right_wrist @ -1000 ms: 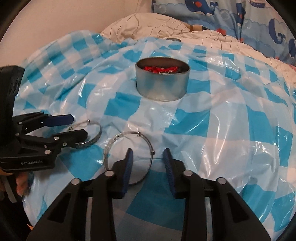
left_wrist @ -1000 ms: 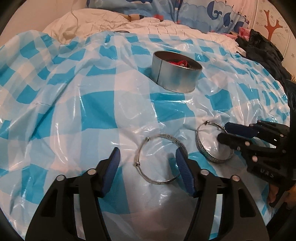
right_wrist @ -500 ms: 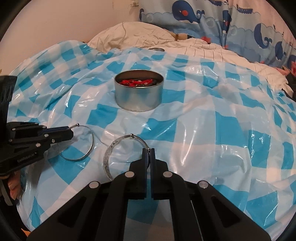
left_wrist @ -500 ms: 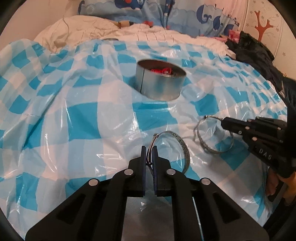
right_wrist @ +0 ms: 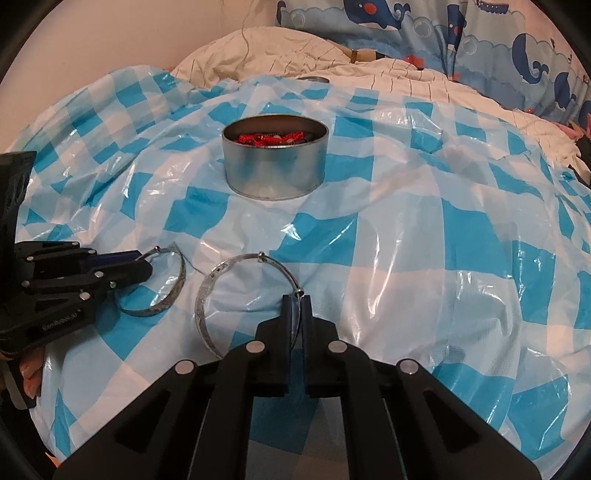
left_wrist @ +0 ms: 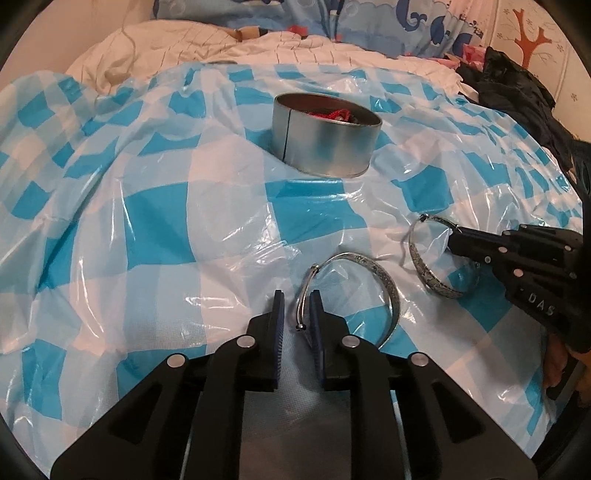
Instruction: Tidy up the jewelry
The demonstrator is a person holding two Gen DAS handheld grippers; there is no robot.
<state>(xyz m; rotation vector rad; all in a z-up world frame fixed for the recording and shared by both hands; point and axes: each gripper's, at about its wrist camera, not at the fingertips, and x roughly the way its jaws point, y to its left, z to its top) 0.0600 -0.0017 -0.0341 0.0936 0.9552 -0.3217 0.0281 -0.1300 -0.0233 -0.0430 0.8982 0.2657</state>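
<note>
Two silver bangles lie on a blue-and-white checked plastic sheet. My left gripper [left_wrist: 296, 308] has its jaws slightly parted around the thin side of one bangle [left_wrist: 373, 269], which leans against the right pad. My right gripper [right_wrist: 295, 312] is shut on the thin wire side of the other bangle [right_wrist: 207, 295]. In the left wrist view the right gripper [left_wrist: 452, 236] pinches that second bangle [left_wrist: 421, 262]; in the right wrist view the left gripper [right_wrist: 144, 266] sits on the first bangle [right_wrist: 177, 288]. A round metal tin [right_wrist: 275, 162] with red jewelry stands beyond.
The checked sheet [right_wrist: 424, 258] covers a rumpled bed. White bedding [right_wrist: 295, 48] and a whale-print blanket [right_wrist: 480, 33] lie behind the tin. Dark clothing [left_wrist: 517, 92] lies at the far right in the left wrist view.
Both grippers went from open around the bangles to closed on them. Since half a second ago the left jaws have parted a little; the right stays closed on its bangle.
</note>
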